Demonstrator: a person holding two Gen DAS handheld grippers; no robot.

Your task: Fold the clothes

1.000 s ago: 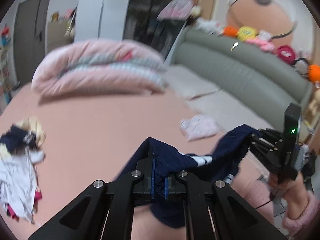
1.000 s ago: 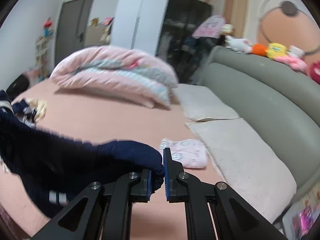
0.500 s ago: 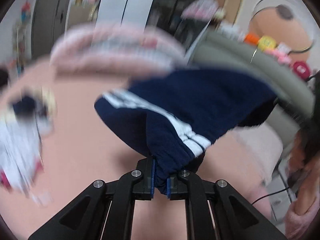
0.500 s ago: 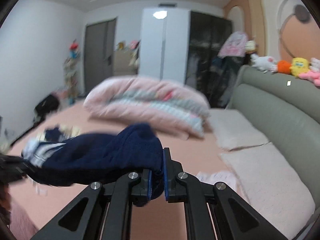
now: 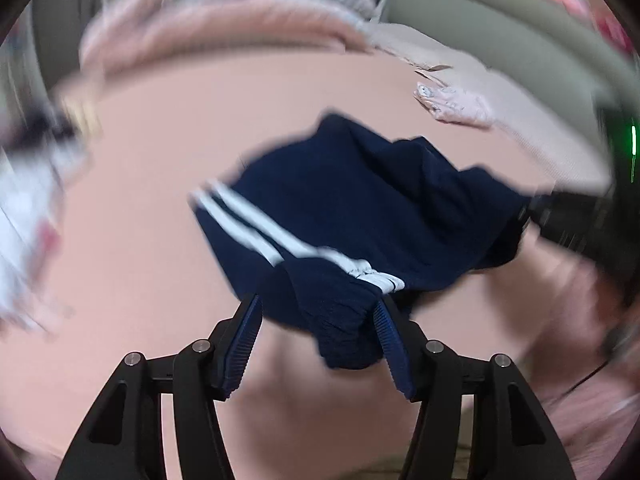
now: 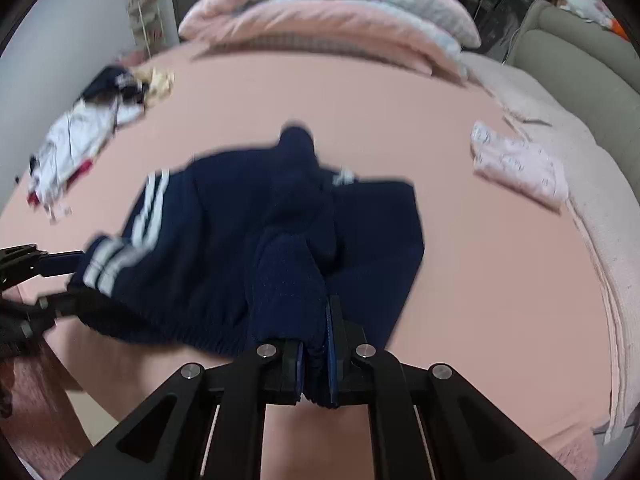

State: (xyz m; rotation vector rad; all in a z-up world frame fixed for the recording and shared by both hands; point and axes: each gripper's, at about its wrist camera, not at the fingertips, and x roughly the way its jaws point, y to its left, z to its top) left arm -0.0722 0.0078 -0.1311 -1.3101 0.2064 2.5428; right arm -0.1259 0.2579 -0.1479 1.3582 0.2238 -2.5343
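Note:
A navy garment with white stripes (image 5: 360, 208) lies spread and rumpled on the pink bed sheet (image 5: 140, 240). My left gripper (image 5: 318, 320) is open, its jaws wide apart on either side of the garment's waistband edge. My right gripper (image 6: 314, 354) is shut on a bunched fold of the same navy garment (image 6: 240, 232). The left gripper also shows at the left edge of the right wrist view (image 6: 52, 276), next to the striped corner. The right gripper shows at the right edge of the left wrist view (image 5: 560, 216).
A folded pink garment (image 6: 516, 164) lies on the bed to the right. A pile of unfolded clothes (image 6: 80, 140) lies at the left. A rolled pink duvet (image 6: 320, 12) lies at the far end. A grey-green headboard (image 6: 580, 56) and pale pillows (image 6: 592, 184) line the right side.
The garment was swung up in the air and has come down flat on the bed. My left gripper has opened and let go of the waistband. The right gripper stays shut on it.

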